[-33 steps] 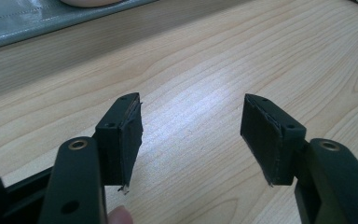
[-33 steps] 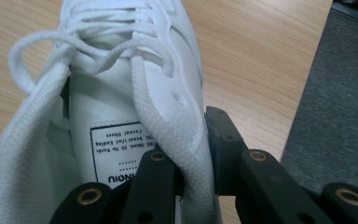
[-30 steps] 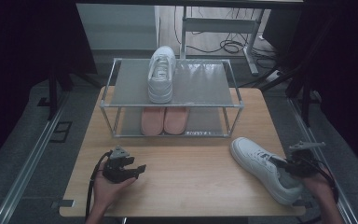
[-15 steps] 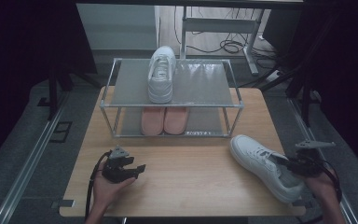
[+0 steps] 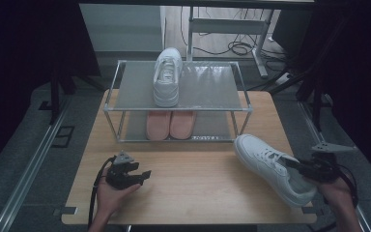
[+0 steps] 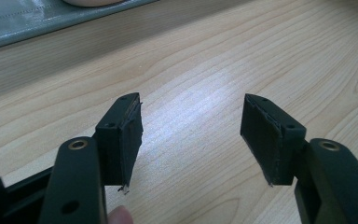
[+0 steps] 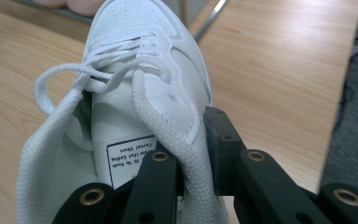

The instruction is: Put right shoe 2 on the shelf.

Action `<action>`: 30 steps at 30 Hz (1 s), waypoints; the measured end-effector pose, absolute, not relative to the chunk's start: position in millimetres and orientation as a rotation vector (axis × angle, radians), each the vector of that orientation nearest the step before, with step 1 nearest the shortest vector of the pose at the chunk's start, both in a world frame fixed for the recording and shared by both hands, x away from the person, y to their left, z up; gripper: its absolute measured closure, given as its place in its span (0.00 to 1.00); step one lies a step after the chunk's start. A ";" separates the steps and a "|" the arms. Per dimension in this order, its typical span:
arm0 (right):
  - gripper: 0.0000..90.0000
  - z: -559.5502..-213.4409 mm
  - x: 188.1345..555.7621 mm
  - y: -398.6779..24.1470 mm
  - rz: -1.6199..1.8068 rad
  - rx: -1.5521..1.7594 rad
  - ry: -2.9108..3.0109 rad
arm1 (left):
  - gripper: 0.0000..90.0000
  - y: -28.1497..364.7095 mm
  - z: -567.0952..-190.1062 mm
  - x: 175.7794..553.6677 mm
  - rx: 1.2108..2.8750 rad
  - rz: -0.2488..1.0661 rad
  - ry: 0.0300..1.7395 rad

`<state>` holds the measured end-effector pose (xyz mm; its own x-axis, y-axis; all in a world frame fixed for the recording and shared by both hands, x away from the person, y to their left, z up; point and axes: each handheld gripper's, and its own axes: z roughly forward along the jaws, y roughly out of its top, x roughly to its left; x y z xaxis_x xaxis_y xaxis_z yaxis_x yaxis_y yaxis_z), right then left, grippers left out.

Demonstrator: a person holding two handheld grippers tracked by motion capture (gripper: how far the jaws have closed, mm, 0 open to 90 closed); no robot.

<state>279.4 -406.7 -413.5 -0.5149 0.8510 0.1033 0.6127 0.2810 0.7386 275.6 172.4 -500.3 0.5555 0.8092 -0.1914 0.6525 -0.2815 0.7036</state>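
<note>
at the table's right edge the right gripper pinches the white shoe's collar, lifting it; next, carry it to the rack beside its mate. left gripper rests spread.

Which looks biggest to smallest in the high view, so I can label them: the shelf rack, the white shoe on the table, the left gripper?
1. Shelf rack, clearly largest.
2. White shoe on the table.
3. Left gripper, smallest, though nearest the camera.
</note>
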 end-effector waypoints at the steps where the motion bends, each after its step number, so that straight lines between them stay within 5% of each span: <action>1: 0.90 -413.5 279.4 -406.7 1.077 1.334 2.244 | 0.44 172.4 -500.3 275.6 2.024 0.260 1.173; 30: 0.90 -372.7 307.4 -299.0 1.373 1.098 2.302 | 0.44 175.2 -502.2 276.9 2.017 0.256 1.183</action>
